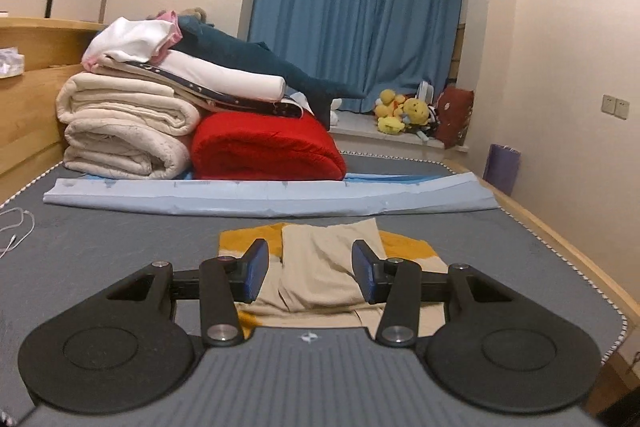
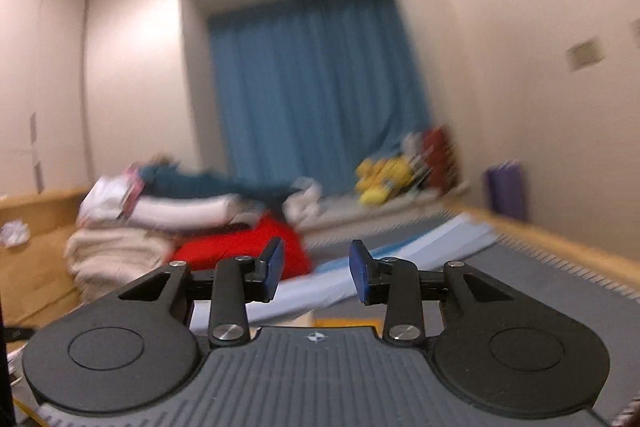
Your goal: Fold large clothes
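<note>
A folded beige-and-mustard garment (image 1: 328, 267) is lying on the grey mattress (image 1: 120, 239), near its front edge. The left gripper (image 1: 310, 273) is hovering over it — fingers apart, gripping nothing. The right gripper (image 2: 316, 273) — blurred view — is likewise gaping, empty.

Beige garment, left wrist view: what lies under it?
Under the beige garment lies a folded mustard-and-cream cloth, on the grey mattress. Its middle is covered, so its full shape is hidden.

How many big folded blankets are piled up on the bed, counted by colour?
Cream folded blankets: 2
Red folded blanket: 1
White folded blanket: 1
Total: 4
The smaller clothes heaped on top are not counted.
</note>
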The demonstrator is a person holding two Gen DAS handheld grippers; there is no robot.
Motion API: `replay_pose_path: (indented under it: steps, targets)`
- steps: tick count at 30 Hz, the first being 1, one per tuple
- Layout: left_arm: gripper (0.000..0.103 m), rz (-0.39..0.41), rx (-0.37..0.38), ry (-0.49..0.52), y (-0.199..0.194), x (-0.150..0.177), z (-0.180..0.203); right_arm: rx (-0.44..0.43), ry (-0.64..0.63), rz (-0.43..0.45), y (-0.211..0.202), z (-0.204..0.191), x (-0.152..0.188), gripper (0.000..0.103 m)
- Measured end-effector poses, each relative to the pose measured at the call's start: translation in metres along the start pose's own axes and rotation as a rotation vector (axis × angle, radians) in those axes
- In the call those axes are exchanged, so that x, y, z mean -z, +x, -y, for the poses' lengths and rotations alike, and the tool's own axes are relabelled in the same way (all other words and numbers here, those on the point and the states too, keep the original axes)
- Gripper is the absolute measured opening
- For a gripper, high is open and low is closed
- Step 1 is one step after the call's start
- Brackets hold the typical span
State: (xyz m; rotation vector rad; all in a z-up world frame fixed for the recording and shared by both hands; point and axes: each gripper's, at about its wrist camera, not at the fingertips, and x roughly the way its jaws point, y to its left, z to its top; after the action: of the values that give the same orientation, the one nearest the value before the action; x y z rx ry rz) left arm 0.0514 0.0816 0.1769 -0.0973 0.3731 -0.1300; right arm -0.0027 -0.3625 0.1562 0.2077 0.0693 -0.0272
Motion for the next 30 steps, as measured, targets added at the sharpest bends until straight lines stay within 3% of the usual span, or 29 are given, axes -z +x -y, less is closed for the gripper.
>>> replay_pose_path:
  steps: [2, 6, 11, 14, 16, 18, 20, 23, 27, 30]
  targets:
    - [0.051, 0.008, -0.001, -0.014, -0.034, 0.011, 0.001, 0.017, 0.013, 0.036, -0.033, 0.014, -0.002, 0.035]
    - [0.051, 0.005, -0.041, -0.009, -0.067, 0.040, -0.003, 0.054, 0.002, 0.036, -0.060, 0.033, 0.013, 0.031]
    - [0.051, -0.114, -0.102, -0.050, -0.037, 0.108, -0.032, 0.105, 0.019, -0.068, -0.040, 0.061, 0.069, 0.031]
    - [0.051, -0.234, -0.150, -0.113, 0.003, 0.153, -0.051, 0.163, 0.040, -0.209, 0.009, 0.082, 0.121, 0.031]
    - [0.048, -0.360, -0.184, -0.174, 0.033, 0.175, -0.069, 0.208, 0.056, -0.353, 0.049, 0.096, 0.155, 0.031]
    - [0.048, -0.423, -0.205, -0.206, 0.052, 0.186, -0.084, 0.239, 0.082, -0.513, 0.084, 0.108, 0.178, 0.031]
    - [0.048, -0.486, -0.227, -0.251, 0.074, 0.194, -0.104, 0.224, 0.090, -0.571, 0.107, 0.115, 0.196, 0.031]
    - [0.048, -0.558, -0.297, -0.268, 0.097, 0.213, -0.125, 0.304, 0.026, -0.703, 0.136, 0.127, 0.231, 0.031]
    - [0.049, -0.648, -0.326, -0.251, 0.117, 0.234, -0.139, 0.347, 0.097, -0.863, 0.156, 0.143, 0.267, 0.031]
    - [0.050, -0.660, -0.331, -0.257, 0.118, 0.241, -0.146, 0.367, 0.114, -0.943, 0.156, 0.145, 0.288, 0.032]
